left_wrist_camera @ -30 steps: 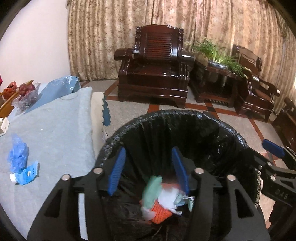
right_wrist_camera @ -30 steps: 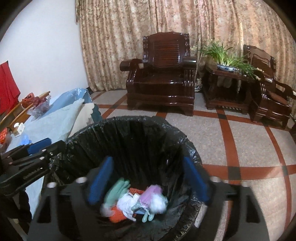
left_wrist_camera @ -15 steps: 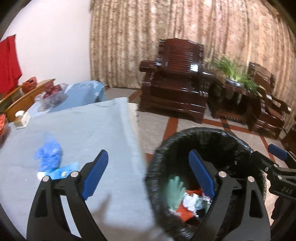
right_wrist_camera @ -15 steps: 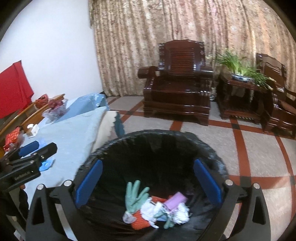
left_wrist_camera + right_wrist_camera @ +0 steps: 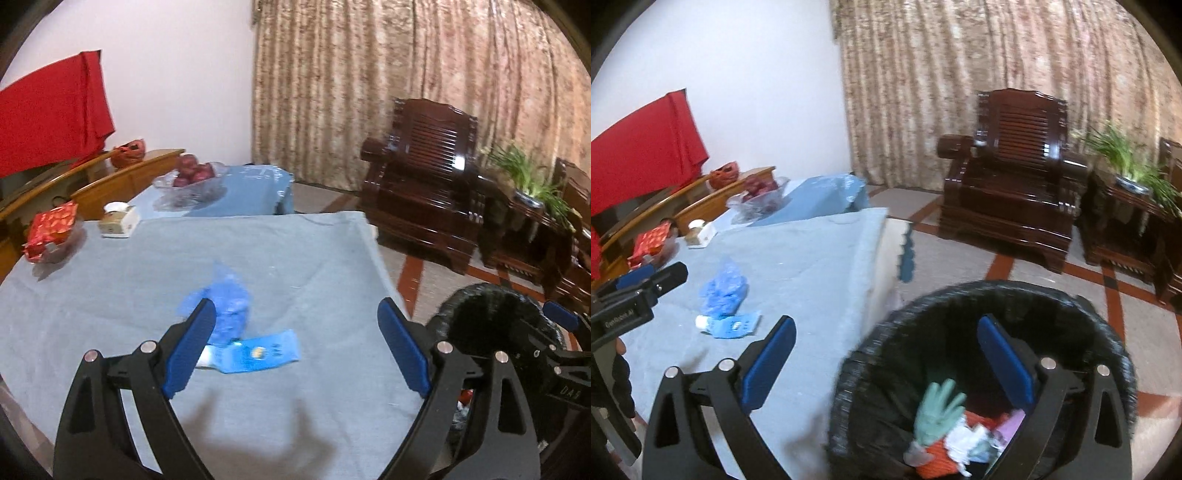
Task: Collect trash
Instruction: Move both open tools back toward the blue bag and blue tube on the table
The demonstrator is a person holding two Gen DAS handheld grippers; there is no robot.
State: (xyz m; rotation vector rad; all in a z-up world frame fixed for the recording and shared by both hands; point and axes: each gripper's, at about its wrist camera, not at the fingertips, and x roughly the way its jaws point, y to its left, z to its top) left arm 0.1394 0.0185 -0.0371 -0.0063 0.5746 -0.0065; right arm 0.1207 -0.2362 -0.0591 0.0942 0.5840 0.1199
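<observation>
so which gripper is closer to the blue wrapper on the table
Left. The left gripper hangs open just above the blue wrapper, which sits between its fingers. The right gripper is off to the side, over the trash bin.

the table point(image 5: 314, 258) is the landmark. on it, near its middle, lies a crumpled bag point(image 5: 231, 308), a flat packet point(image 5: 258, 354) touching its near side. the bin point(image 5: 1108, 332) stands off the table's right edge, a glove point(image 5: 936, 413) in it. the armchair point(image 5: 1015, 184) stands beyond.
</observation>
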